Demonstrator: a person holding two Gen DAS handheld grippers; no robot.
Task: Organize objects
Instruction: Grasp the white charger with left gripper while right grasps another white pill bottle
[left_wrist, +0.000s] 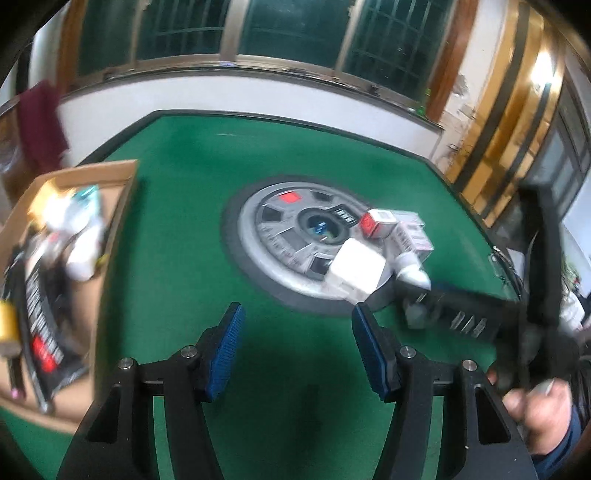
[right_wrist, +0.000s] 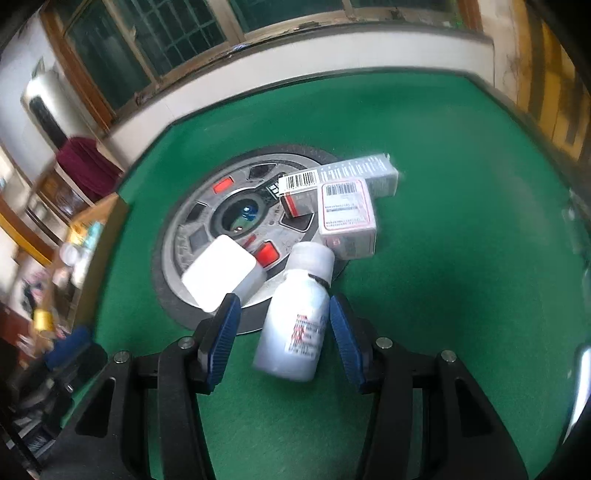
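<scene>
Now right claw (right_wrist: 284, 332) open astride white bottle (right_wrist: 295, 317), long axis along fingers; left claw (left_wrist: 295, 347) open, empty, farther.

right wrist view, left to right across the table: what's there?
Cardboard box → white flat case → white bottle lying between the right gripper's jaws → barcode carton.
</scene>
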